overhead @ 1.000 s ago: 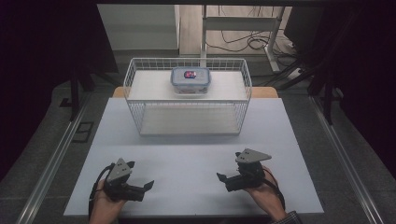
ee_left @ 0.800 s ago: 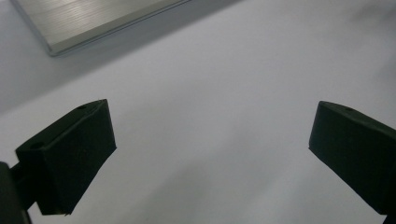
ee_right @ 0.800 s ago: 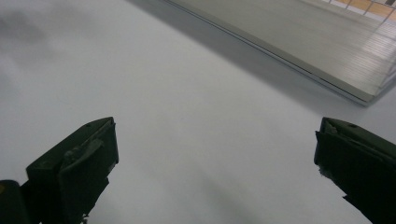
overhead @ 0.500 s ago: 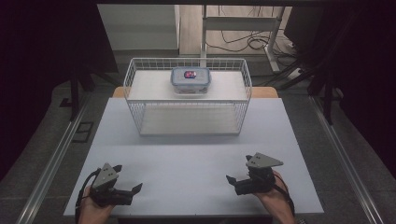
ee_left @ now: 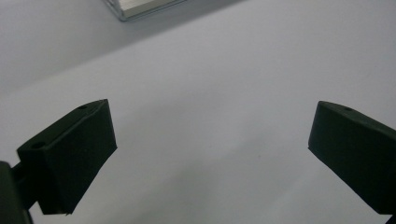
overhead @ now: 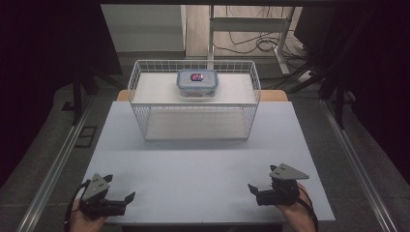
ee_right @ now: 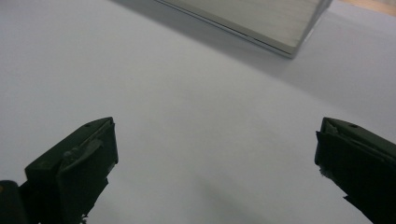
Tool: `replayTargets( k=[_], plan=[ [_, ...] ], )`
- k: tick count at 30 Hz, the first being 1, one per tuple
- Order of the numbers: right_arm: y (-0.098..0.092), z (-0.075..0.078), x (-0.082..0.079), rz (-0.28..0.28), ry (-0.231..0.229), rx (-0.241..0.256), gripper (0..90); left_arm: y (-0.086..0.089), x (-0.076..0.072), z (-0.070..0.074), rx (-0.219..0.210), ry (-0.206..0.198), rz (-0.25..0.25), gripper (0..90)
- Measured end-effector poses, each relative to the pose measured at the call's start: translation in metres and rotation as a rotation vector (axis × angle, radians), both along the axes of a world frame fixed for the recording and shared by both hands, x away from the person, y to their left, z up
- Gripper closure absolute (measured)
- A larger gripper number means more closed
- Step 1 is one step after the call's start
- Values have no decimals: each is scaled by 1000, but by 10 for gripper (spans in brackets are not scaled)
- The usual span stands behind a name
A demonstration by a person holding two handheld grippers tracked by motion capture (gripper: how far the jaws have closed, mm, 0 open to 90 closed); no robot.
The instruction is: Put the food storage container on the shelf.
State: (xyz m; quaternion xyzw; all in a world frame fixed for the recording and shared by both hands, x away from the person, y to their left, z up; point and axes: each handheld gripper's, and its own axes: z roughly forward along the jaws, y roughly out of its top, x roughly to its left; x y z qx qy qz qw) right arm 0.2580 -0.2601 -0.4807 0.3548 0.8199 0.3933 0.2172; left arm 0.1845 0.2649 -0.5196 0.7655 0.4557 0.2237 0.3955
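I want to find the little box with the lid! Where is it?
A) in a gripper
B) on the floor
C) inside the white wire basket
C: in the high view the lidded box sits inside the white wire basket at the table's far end.

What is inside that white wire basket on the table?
A lidded container sits in the wire basket at the back. Something red and dark shows through its clear lid; the rest of its contents cannot be made out.
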Motion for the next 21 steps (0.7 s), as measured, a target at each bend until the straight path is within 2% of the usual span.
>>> replayTargets(
  k=[7,11,16,21],
  plan=[
    [-16,-4,-4,-45,0,-13,0,15,-7,-3,10,-8,45,6],
    [-25,-10,-6,-75,10,-33,0,23,-10,-8,36,-8,73,8],
    [-36,-19,-8,-105,41,-49,0,29,-12,-13,59,-6,100,9],
    [-44,-25,-9,-124,80,-57,0,32,-10,-19,97,14,118,8]
  ],
)
